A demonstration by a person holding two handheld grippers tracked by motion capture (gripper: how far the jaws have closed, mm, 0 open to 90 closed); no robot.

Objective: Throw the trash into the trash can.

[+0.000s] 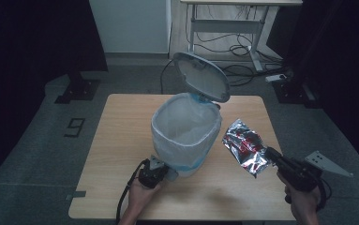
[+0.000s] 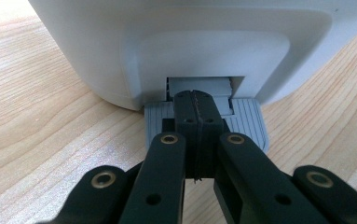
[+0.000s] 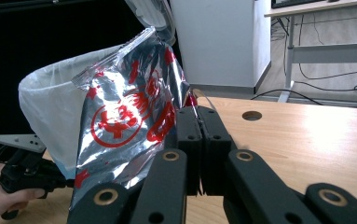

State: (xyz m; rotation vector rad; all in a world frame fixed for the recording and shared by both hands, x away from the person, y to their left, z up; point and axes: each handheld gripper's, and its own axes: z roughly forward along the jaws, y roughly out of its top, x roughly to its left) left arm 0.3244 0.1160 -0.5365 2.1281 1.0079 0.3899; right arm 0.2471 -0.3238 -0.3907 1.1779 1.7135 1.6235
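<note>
Dark curtains surround our wooden counter [image 1: 121, 154]. We raise the crinkly silver-and-red foil packet [image 1: 245, 146], light and slippery, pinched at its corner by the right tongs [image 1: 270, 154], beside the white lined pedal bin [image 1: 185, 131]; left tongs [image 2: 195, 103], clenched empty, press its grey pedal [image 2: 248, 122].

On the pale wooden table [image 1: 121, 154] stands one white plastic pedal bin [image 1: 186, 136] lined with a single white bag, its one grey lid [image 1: 201, 76] raised. There is one crinkled silver foil packet with red print [image 1: 244, 146]. Two black handheld grippers are at work, one on the left [image 1: 168, 174] and one on the right [image 1: 270, 153].

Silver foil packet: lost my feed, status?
Right gripper shut on silver foil packet, held above table. Left gripper shut, pressing grey pedal; lid up. Path clear.
</note>
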